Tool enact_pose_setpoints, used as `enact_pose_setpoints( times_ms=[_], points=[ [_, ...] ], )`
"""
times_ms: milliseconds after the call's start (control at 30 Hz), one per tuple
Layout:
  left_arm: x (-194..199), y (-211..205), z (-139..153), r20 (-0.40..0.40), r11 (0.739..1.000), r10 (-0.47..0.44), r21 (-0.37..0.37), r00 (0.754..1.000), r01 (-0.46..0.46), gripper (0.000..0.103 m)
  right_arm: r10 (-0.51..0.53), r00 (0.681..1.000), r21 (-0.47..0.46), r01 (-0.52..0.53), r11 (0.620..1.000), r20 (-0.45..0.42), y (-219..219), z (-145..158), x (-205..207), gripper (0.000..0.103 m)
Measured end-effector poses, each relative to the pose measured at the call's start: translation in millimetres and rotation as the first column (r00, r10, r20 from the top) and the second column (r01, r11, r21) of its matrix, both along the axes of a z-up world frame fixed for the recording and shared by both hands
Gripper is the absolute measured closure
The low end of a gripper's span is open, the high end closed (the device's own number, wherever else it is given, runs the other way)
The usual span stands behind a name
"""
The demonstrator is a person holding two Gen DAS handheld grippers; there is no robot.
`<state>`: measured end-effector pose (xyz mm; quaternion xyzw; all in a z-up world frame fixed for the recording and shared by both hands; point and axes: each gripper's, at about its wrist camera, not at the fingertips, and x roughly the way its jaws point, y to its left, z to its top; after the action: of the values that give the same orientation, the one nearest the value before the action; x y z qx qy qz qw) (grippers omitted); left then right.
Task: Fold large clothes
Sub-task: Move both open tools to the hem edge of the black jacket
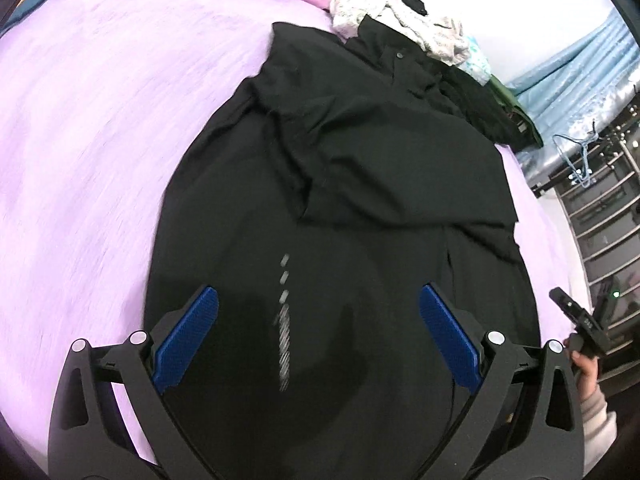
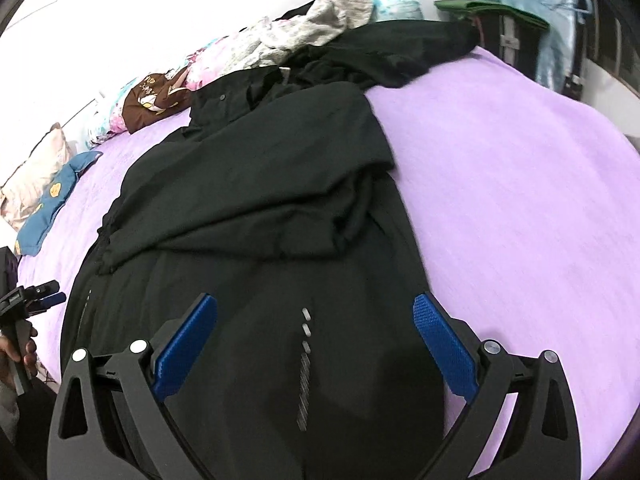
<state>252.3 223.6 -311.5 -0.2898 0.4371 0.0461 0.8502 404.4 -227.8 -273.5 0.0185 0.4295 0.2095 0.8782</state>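
Lilac bed (image 1: 80, 120) carries our black garment (image 1: 340, 200); both claws (image 1: 318, 332) (image 2: 316, 340) released; only right view shows a blue cushion (image 2: 56, 196).

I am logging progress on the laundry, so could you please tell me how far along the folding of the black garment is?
Early stage. Done: the black garment lies spread on the purple bedsheet, with one section already folded across its middle. In hand: nothing; the left gripper and right gripper are both open above the near end with grey dashed markings. Left: the remaining folds, plus the heap of other clothes behind.
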Motion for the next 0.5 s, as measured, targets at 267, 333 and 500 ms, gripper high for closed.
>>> enact_pose_setpoints(
  times_ms=[267, 333, 500],
  points=[
    [-64.3, 19.2, -19.5, -0.059, 0.997, 0.060, -0.036, 0.996, -0.062, 0.006, -0.066, 0.995, 0.033, 0.068, 0.997, -0.068, -54.8, -9.3, -40.6, 0.006],
    [-78.9, 24.7, -22.5, -0.063, 0.995, 0.076, -0.052, 0.995, -0.080, 0.006, -0.087, 0.991, 0.056, 0.093, 0.994, -0.100, -64.4, -13.5, -49.5, 0.006],
    [-109.0, 34.8, -29.8, -0.071, 0.989, 0.102, -0.097, 0.992, -0.108, 0.006, -0.109, 0.977, 0.073, 0.124, 0.990, -0.182, -79.7, -26.8, -71.6, 0.006]
  ],
)
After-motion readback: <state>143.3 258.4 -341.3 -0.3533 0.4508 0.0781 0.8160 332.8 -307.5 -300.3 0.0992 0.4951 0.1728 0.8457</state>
